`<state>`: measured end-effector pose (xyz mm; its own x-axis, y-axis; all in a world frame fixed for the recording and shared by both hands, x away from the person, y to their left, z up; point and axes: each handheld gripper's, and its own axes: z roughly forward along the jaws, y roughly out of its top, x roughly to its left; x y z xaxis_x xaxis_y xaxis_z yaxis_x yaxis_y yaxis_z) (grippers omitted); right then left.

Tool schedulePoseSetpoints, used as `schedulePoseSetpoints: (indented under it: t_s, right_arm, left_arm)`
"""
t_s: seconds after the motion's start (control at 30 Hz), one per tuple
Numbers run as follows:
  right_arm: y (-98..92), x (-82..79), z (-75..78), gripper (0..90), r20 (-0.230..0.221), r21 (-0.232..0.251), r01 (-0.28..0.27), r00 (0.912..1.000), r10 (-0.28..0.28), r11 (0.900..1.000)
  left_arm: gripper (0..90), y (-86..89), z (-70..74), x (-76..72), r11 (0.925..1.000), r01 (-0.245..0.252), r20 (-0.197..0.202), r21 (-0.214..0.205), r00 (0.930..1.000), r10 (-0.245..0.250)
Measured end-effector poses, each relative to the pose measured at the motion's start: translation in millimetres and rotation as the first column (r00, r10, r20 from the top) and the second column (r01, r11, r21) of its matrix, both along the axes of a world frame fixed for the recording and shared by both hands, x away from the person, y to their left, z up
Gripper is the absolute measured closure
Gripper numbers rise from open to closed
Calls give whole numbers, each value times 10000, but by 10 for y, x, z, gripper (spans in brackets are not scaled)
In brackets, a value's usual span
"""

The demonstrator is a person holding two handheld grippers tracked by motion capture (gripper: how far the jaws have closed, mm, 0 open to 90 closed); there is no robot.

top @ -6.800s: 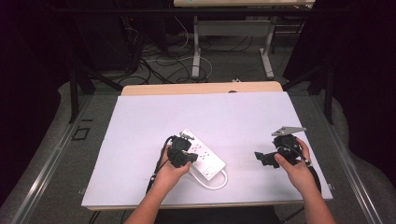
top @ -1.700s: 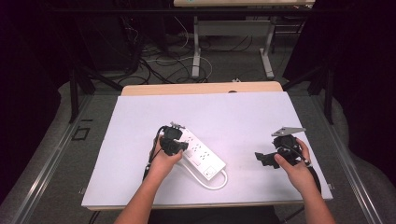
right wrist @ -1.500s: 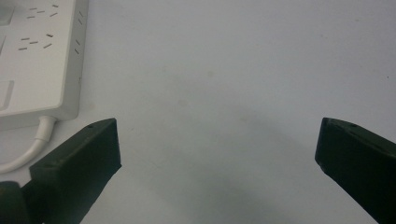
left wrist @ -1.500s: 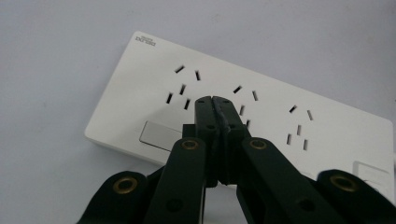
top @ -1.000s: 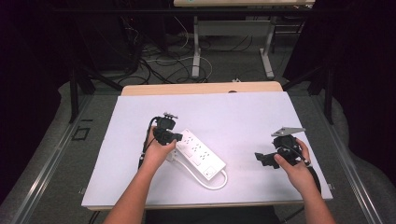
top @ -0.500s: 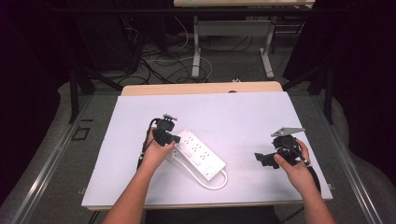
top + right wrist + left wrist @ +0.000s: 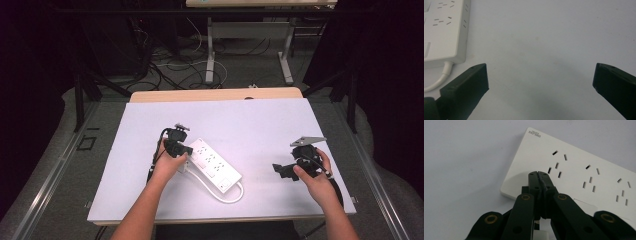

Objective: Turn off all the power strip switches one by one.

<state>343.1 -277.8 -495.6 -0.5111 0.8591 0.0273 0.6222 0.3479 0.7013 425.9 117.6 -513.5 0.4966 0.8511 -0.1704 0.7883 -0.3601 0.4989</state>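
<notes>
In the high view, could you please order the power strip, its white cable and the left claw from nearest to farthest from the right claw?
1. White cable, looping at the strip's near end.
2. Power strip, mid-table, left of the right claw.
3. Left claw, at the strip's far end.

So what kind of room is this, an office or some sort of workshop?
Probably a lab or recording studio: dark curtained surroundings, loose black cables on the grey floor, and a white-topped table bearing a white rectangular plastic power strip, with a person's hand-held black left tool.
</notes>
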Motion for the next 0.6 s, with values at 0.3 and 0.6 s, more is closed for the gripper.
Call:
schedulePoseSetpoints:
  t_s: [0.3, 0.6]
  right_arm:
    - [4, -6, 9, 0, 32, -6, 21, 10000, -20, 10000]
    - [0, -2, 8, 0, 49, -43, 30, 10000, -30, 10000]
  left_arm:
    - [900, -26, -32, -5, 9998, -11, 209, 199, 9998, 6]
    - [900, -22, -29, -2, 9998, -88, 132, 150, 9999, 86]
